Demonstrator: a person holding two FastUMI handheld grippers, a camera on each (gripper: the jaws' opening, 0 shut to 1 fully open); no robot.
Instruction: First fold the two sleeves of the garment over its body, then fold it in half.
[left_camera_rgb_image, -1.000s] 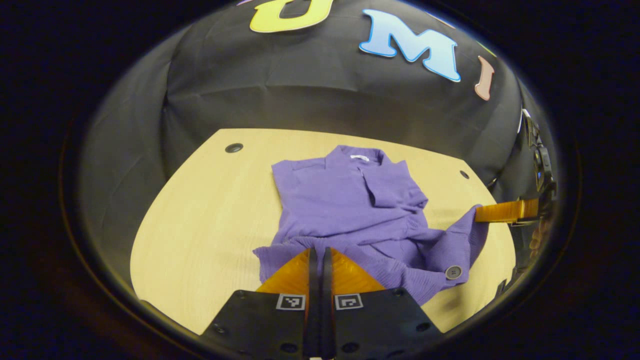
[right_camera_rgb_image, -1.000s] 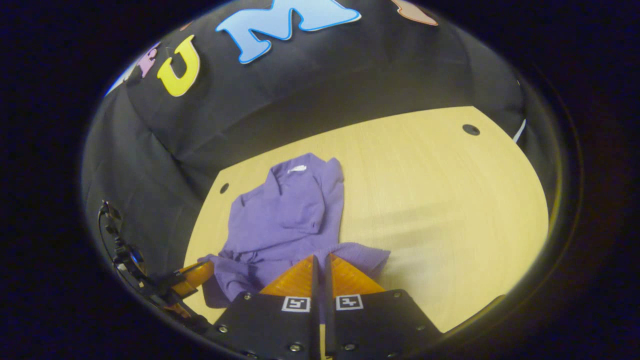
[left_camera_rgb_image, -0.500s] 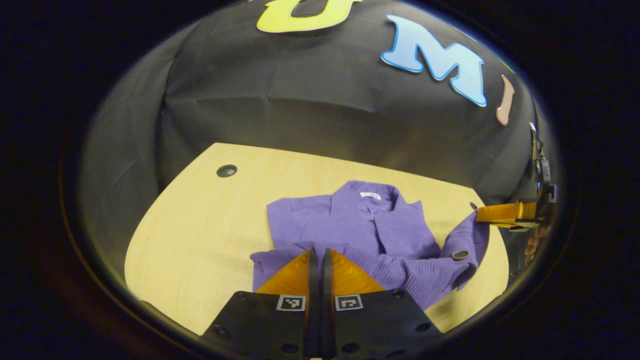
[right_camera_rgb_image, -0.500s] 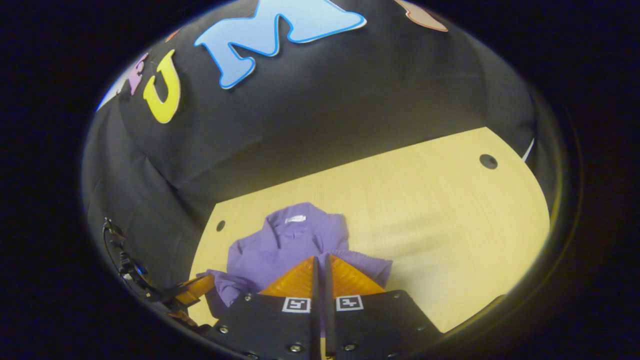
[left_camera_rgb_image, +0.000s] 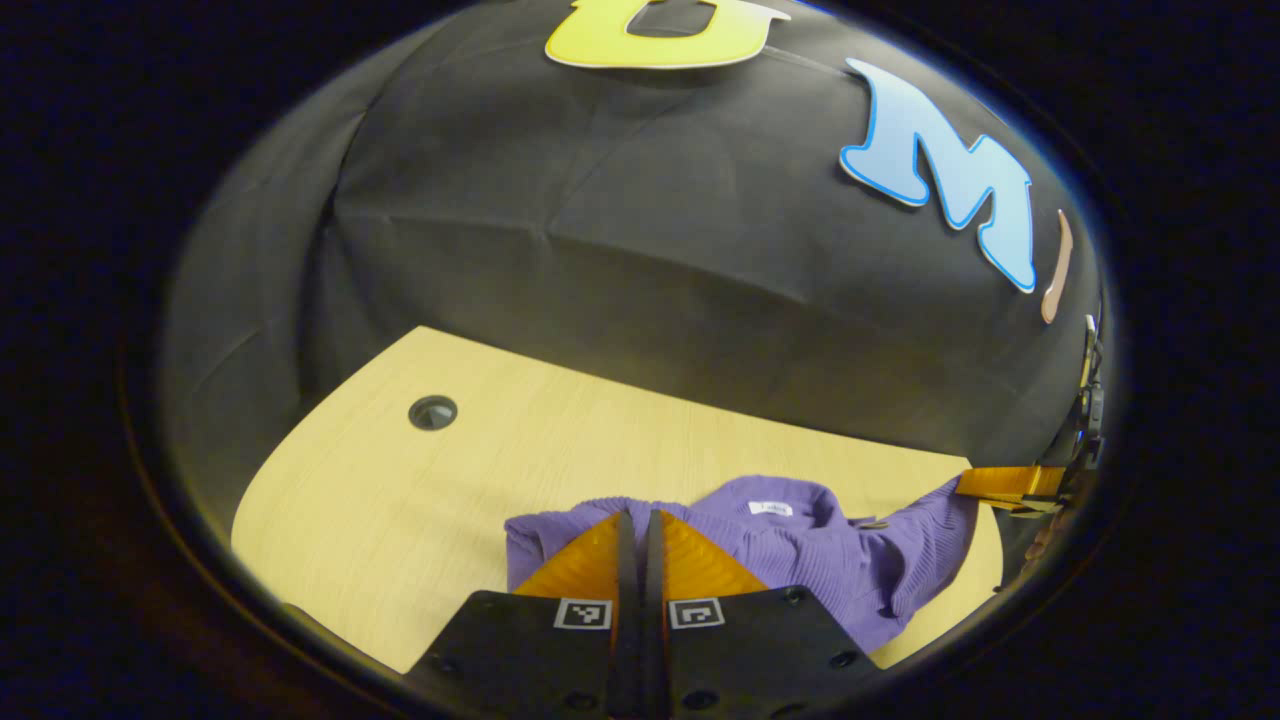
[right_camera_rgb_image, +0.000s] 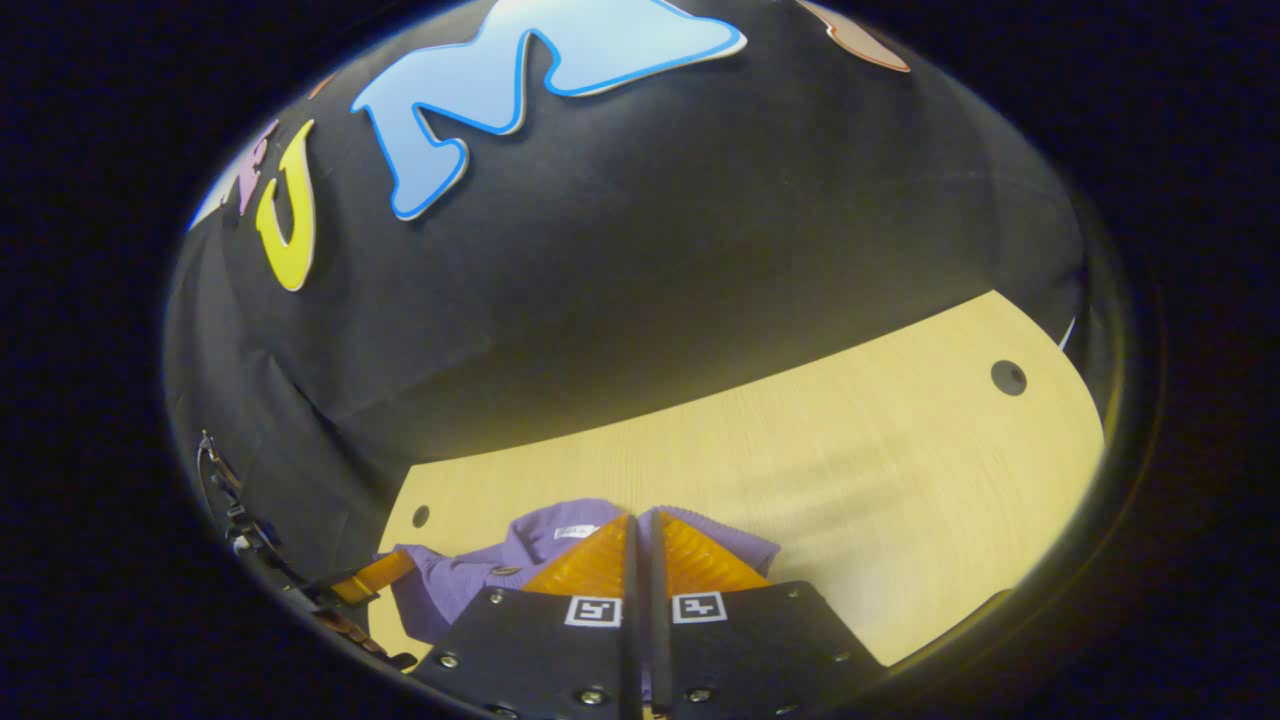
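Both claws pinched tight on the garment (left_camera_rgb_image: 800, 550) hem – left claw (left_camera_rgb_image: 636, 522), right claw (right_camera_rgb_image: 637, 524). We lay it level onto the collar (left_camera_rgb_image: 775, 500) – edges matched.

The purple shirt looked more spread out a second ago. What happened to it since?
Both grippers carried the purple shirt's bottom hem toward its collar, folding it in half: the hem now lies near the collar tag. The left gripper and right gripper stayed clamped on the hem, jaws closed. The collar end kept its place on the wooden table.
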